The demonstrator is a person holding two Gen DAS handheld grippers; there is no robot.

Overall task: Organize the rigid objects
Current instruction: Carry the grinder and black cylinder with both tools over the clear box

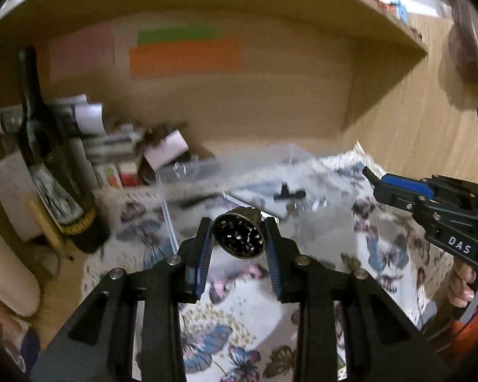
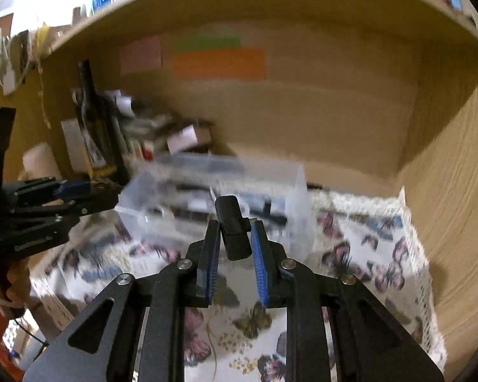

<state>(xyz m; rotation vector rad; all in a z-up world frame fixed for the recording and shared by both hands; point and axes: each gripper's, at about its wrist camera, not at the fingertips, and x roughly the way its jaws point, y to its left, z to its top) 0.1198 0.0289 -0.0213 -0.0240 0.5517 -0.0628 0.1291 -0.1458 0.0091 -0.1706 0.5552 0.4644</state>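
My left gripper (image 1: 239, 237) is shut on a small brass bell (image 1: 239, 235), its dark hollow mouth facing the camera, held above the butterfly cloth (image 1: 239, 302). My right gripper (image 2: 235, 238) is shut on a small black rectangular block (image 2: 234, 229). A clear plastic box (image 2: 207, 187) with dark small parts inside sits just beyond both grippers; it also shows in the left wrist view (image 1: 255, 178). The right gripper appears at the right of the left wrist view (image 1: 371, 176), and the left gripper at the left of the right wrist view (image 2: 92, 191). Both views are motion-blurred.
A dark wine bottle (image 1: 47, 159) stands at the left among papers and small boxes (image 1: 118, 140). The wooden alcove has a back wall with coloured sticky notes (image 1: 184, 54), a side wall (image 2: 455, 191) at the right and a shelf overhead.
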